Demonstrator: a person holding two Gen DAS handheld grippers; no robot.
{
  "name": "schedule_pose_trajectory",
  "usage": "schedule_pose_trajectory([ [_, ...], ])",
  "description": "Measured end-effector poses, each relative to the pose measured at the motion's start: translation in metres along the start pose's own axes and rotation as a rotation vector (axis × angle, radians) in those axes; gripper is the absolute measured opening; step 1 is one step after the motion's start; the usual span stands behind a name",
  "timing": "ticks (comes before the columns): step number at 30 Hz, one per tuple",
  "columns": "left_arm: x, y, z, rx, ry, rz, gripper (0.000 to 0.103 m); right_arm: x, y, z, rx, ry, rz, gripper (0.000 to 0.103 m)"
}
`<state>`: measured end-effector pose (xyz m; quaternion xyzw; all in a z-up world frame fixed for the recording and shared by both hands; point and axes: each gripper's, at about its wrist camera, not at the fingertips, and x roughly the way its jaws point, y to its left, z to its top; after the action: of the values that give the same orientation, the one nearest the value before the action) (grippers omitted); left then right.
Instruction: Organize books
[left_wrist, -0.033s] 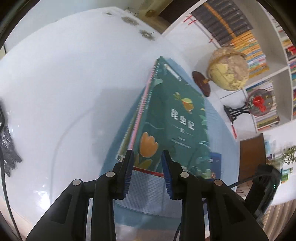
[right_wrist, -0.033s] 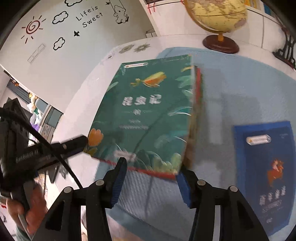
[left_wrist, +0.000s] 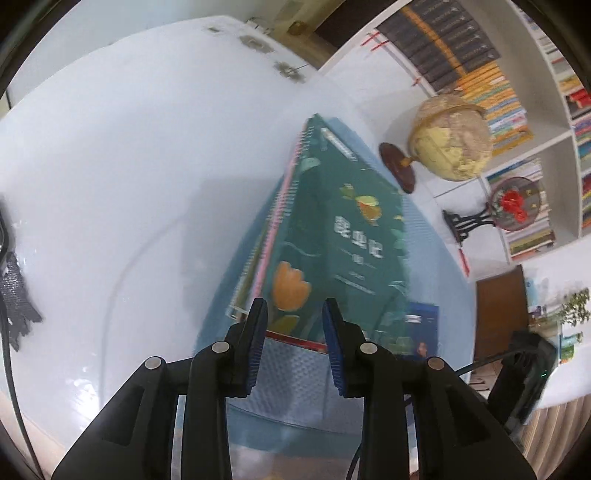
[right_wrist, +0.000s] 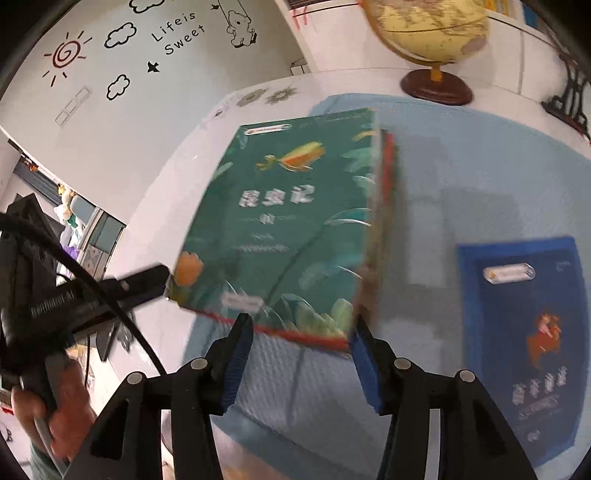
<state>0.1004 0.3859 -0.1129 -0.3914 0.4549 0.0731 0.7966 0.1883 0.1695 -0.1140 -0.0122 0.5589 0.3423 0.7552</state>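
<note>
Green book (right_wrist: 280, 221) stack sits mid-desk (left_wrist: 110, 166), both claws, left gripper (left_wrist: 293, 328) and right gripper (right_wrist: 301, 343), apart, gripping nothing; next likely fetch blue book (right_wrist: 524, 332).

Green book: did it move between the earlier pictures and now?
No, nothing visibly moved. The green book lies on top of its stack as before, with the blue book beside it. The left claw and right claw have just been opening, with nothing pinched between them.
</note>
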Motion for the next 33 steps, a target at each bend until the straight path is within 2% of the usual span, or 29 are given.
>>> schedule_pose_trajectory([
  [4,-0.003,-0.032,-0.01,0.066,-0.014,-0.014,0.028,-0.031,-0.039,-0.017,0.029,-0.03,-0.055,0.052],
  [9,0.008,-0.086,-0.034,0.149,0.033,-0.067,0.028,-0.077,-0.112,-0.029,0.133,-0.09,-0.117,0.052],
  [10,0.013,-0.099,-0.043,0.174,0.054,-0.085,0.028,-0.085,-0.126,-0.03,0.151,-0.102,-0.121,0.053],
  [12,0.032,-0.132,-0.068,0.246,0.147,-0.136,0.028,-0.101,-0.154,-0.031,0.187,-0.118,-0.135,0.053],
  [14,0.053,-0.159,-0.094,0.286,0.219,-0.151,0.028,-0.115,-0.181,-0.034,0.212,-0.119,-0.141,0.053],
  [16,0.079,-0.183,-0.118,0.289,0.261,-0.129,0.028,-0.131,-0.207,-0.041,0.225,-0.118,-0.153,0.053],
  [20,0.108,-0.197,-0.144,0.223,0.288,-0.088,0.028,-0.144,-0.245,-0.059,0.248,-0.096,-0.163,0.055],
  [23,0.119,-0.195,-0.154,0.197,0.246,0.015,0.028,-0.143,-0.268,-0.076,0.277,-0.058,-0.137,0.055],
  [25,0.124,-0.192,-0.155,0.17,0.224,0.047,0.028,-0.137,-0.275,-0.079,0.275,-0.025,-0.1,0.055],
  [28,0.133,-0.186,-0.157,0.139,0.181,0.123,0.028,-0.119,-0.273,-0.079,0.223,0.032,-0.048,0.055],
  [30,0.139,-0.184,-0.161,0.128,0.142,0.183,0.028,-0.106,-0.268,-0.077,0.173,0.063,-0.052,0.055],
  [33,0.14,-0.184,-0.166,0.113,0.093,0.191,0.028,-0.091,-0.259,-0.076,0.111,0.095,-0.026,0.055],
])
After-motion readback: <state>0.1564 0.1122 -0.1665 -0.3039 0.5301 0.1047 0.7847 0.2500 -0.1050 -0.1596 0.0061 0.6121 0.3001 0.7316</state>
